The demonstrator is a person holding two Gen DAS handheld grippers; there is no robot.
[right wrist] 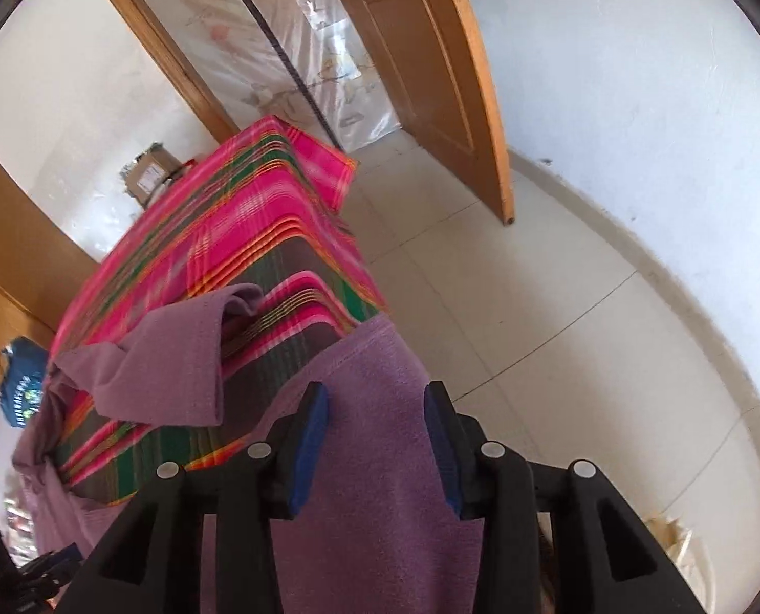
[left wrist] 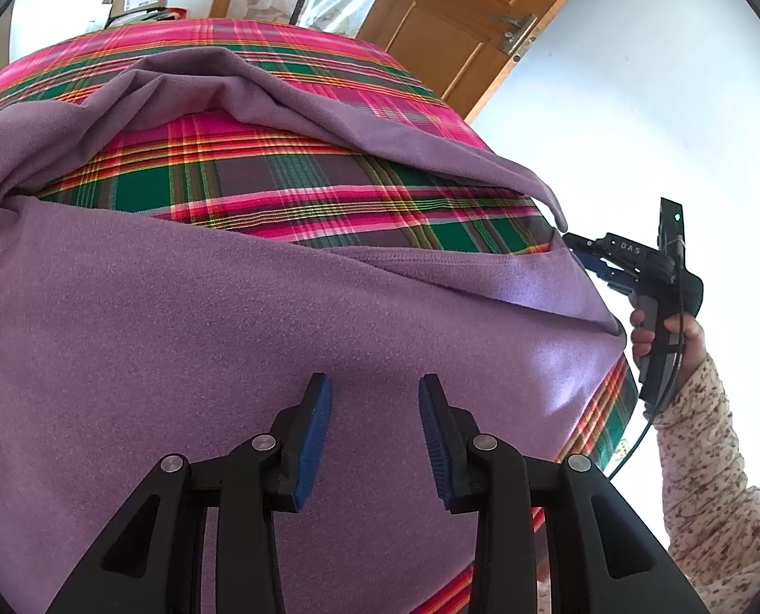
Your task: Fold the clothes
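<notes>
We see the purple fleece garment [left wrist: 185, 337] spread over a table w/ a pink-green plaid cloth [left wrist: 298, 179], one sleeve [left wrist: 287, 97] thrown across the far side. Left gripper [left wrist: 374, 430] hovers over the garment's body – jaws apart, nothing clamped. Right gripper [right wrist: 374, 435] sits at the garment's edge by the table corner – jaws apart too, fabric below them, not pinched.

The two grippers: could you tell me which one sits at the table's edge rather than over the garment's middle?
The right gripper, at the purple garment's hem; the left gripper hovers mid-cloth.
</notes>
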